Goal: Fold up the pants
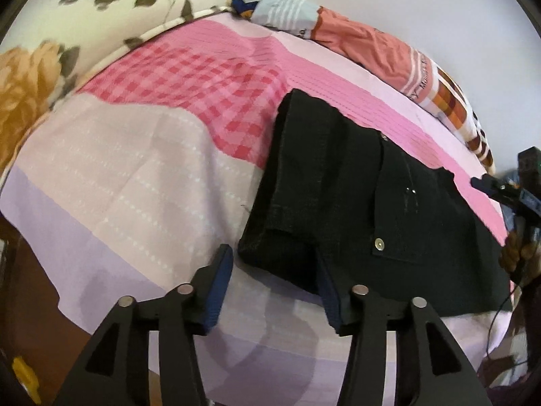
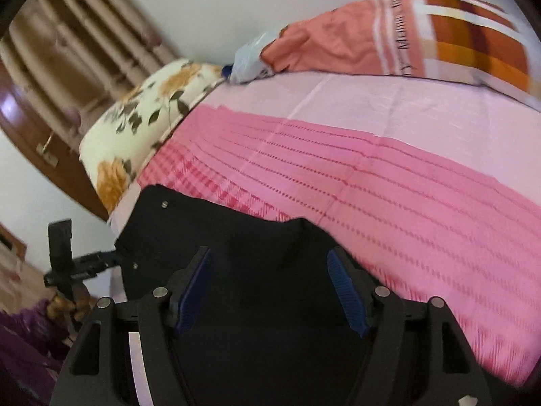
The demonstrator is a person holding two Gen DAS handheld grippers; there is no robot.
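Black pants (image 1: 355, 196) folded small, lying flat on pink and purple bed sheet (image 1: 118, 176), near flowered pillow (image 1: 67, 27) and orange pillow (image 1: 372, 47). Left gripper (image 1: 274, 270) apart at the folded edge, one blue pad on the sheet, one on the cloth, squeezing nothing. Right gripper (image 2: 270, 280) wide above the pants, holding nothing.

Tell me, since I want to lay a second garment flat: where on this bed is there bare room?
Bare sheet lies between the black pants and the floral pillow, over the pink checked and lilac bedsheet. Another open stretch runs between the pants and the orange pillow. The near edge is crowded by the pants, the left gripper and the right gripper.
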